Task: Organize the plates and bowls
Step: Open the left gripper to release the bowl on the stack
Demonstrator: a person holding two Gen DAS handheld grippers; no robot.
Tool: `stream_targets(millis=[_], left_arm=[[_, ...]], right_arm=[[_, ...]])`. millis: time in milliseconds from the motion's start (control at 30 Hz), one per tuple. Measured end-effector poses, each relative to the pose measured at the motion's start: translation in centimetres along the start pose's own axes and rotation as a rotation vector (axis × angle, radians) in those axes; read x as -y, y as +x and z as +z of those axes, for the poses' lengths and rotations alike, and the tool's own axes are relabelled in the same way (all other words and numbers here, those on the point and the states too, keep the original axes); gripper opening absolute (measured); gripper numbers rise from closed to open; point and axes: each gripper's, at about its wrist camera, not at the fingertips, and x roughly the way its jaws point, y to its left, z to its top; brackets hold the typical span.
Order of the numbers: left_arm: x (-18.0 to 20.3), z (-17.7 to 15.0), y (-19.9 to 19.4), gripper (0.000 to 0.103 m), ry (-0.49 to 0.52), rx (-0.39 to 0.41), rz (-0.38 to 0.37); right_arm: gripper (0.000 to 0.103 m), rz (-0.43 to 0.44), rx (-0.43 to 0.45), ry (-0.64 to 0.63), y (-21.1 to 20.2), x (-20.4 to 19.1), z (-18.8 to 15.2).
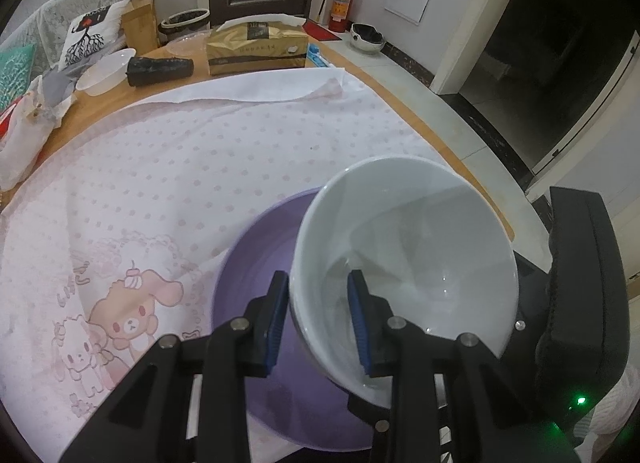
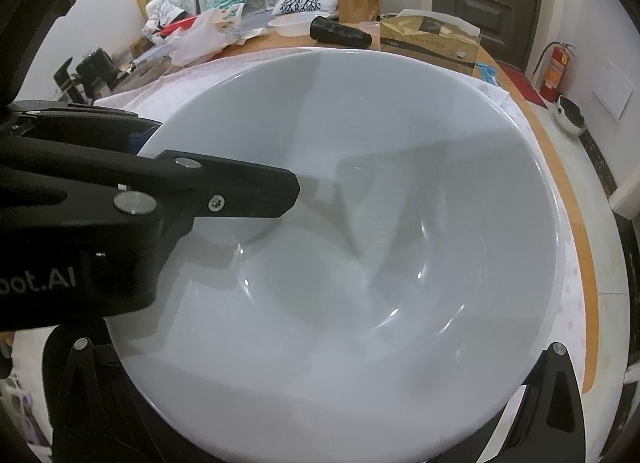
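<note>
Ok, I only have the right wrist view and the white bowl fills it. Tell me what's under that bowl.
Observer: A purple bowl sits just below the white bowl, on the pink dotted cloth.
Operator: Now report how the left gripper has it.
Observer: The left gripper is clamped on the near rim, one blue pad inside the wall and the other outside.
</note>
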Motion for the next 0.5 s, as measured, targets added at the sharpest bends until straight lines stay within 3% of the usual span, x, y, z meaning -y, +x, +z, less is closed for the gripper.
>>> stream_targets(millis=[333, 500], left_arm=[[0.4, 0.1, -1.3, 0.031, 0.010, 0.035, 0.002], [0.6, 0.1, -2.3, 0.041, 0.019, 0.065, 0.005]], right_arm=[[0.101, -0.005, 0.017, -0.011, -0.9, -0.1, -0.5], [0.101, -0.007, 0.038, -0.022, -1.8, -0.1, -0.9]])
